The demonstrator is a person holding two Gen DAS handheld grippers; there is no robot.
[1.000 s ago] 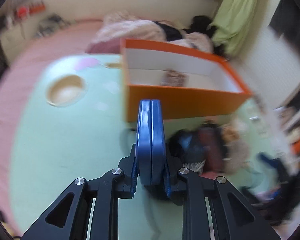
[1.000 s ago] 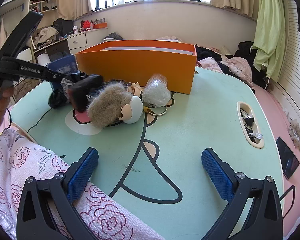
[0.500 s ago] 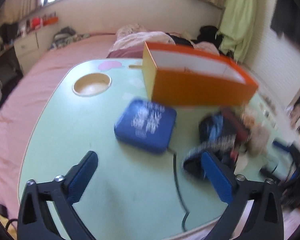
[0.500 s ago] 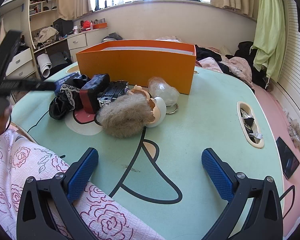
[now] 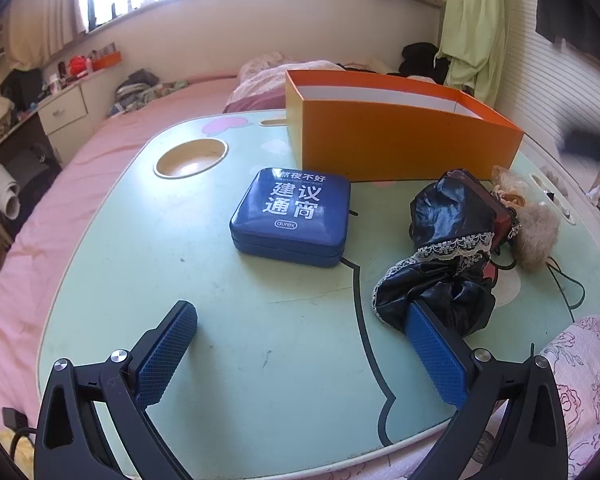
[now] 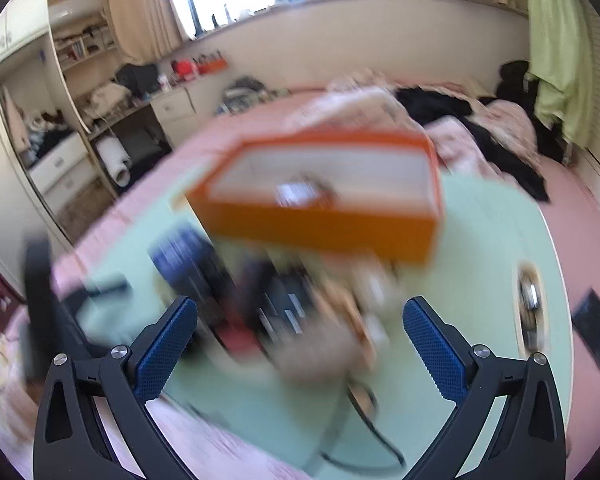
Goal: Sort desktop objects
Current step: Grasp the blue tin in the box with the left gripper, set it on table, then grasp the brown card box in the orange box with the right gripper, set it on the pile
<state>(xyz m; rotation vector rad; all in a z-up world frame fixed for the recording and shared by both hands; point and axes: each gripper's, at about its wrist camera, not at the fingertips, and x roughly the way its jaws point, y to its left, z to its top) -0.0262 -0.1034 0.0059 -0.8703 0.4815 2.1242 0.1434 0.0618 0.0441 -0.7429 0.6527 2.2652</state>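
A blue tin (image 5: pixel 290 216) with white lettering lies flat on the pale green table (image 5: pixel 220 320), in front of the open orange box (image 5: pixel 400 140). My left gripper (image 5: pixel 300 312) stands open, a little short of the tin, with nothing between its fingers. To its right lies a black lace-trimmed cloth (image 5: pixel 448 256) over a dark red item, with a furry doll (image 5: pixel 536 236) beyond. The right wrist view is blurred by motion. My right gripper (image 6: pixel 300 308) is open and empty above the heap of items (image 6: pixel 284 312), and the orange box (image 6: pixel 324 220) is behind it.
A round cup recess (image 5: pixel 191 158) is sunk in the table's far left. A thin black cable (image 5: pixel 564 276) runs by the doll. Floral pink fabric (image 5: pixel 580 360) covers the near right edge. A slot recess (image 6: pixel 530 304) is at the table's right; pink bedding surrounds it.
My left gripper opened and let go of the blue tin, which went from upright between the fingers to flat on the table. My right gripper rose and its view swung, now blurred.
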